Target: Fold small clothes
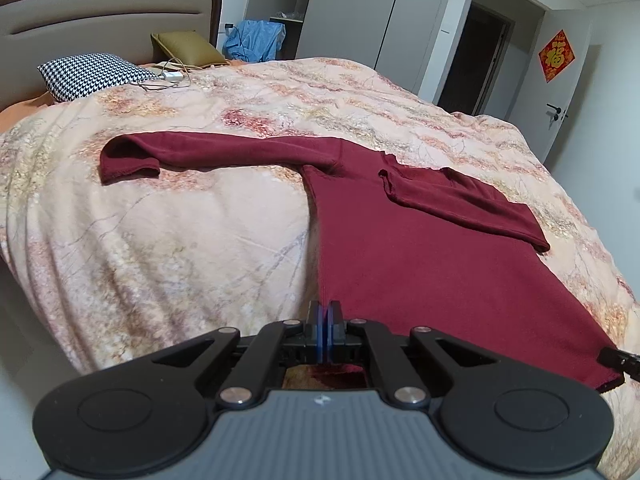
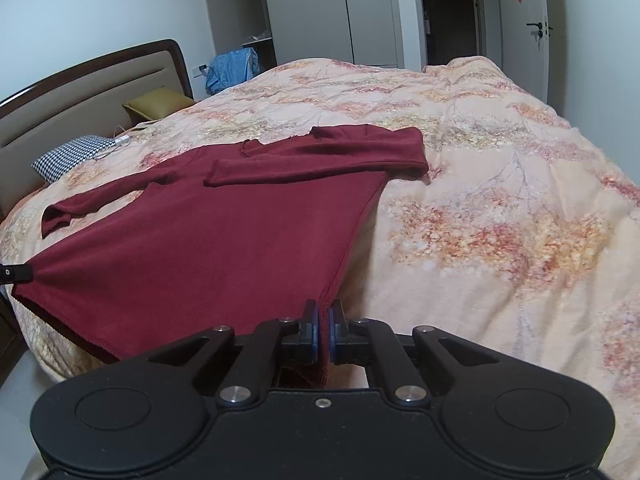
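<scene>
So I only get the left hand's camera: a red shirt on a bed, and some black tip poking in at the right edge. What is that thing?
Observer: That is the right gripper. Its own camera shows it shut on the shirt's bottom right corner.
Operator: And is my gripper really holding cloth?
Observer: Yes. Seen from the right side, the left gripper pinches the other bottom corner, and the hem runs taut from it towards the right one.
Operator: Is anything lying beside the shirt over there?
Observer: Only the flowered blanket, to the right of the shirt.
</scene>
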`<state>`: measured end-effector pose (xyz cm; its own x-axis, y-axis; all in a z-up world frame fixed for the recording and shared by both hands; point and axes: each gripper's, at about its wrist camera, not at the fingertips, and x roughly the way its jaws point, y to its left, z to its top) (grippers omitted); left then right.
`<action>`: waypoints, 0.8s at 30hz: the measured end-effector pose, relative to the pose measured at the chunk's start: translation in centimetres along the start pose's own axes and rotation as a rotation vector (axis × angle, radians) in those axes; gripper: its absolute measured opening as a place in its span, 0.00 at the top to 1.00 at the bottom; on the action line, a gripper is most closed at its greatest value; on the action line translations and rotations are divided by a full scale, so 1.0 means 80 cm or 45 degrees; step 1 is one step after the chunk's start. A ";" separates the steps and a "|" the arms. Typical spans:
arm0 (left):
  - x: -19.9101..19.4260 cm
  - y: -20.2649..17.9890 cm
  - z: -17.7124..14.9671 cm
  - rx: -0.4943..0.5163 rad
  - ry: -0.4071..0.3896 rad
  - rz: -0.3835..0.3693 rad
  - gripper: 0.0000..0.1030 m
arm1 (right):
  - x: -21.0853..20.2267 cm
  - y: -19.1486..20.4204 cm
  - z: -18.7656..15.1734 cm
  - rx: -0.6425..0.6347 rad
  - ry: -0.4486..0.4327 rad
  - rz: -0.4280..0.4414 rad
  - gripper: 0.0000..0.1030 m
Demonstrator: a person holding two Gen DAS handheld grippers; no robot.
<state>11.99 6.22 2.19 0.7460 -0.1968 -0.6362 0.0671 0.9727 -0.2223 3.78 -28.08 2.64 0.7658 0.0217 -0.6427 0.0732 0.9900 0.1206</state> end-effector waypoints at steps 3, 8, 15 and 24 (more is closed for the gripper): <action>-0.012 0.004 -0.011 -0.019 -0.001 -0.006 0.99 | -0.013 -0.002 -0.005 -0.014 0.009 -0.002 0.96; -0.008 0.010 -0.029 -0.022 0.032 0.003 0.99 | -0.014 -0.001 -0.016 -0.042 0.048 -0.026 0.96; 0.008 0.014 -0.036 -0.030 0.075 0.010 0.98 | 0.000 0.009 -0.024 -0.059 0.088 -0.050 0.95; 0.025 0.016 -0.042 -0.029 0.126 0.045 0.97 | 0.015 0.005 -0.032 -0.061 0.134 -0.063 0.90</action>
<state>11.35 6.62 -1.88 0.6787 -0.1747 -0.7133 0.0257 0.9764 -0.2146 3.07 -27.27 -0.03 0.6903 -0.0154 -0.7234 0.0765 0.9957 0.0517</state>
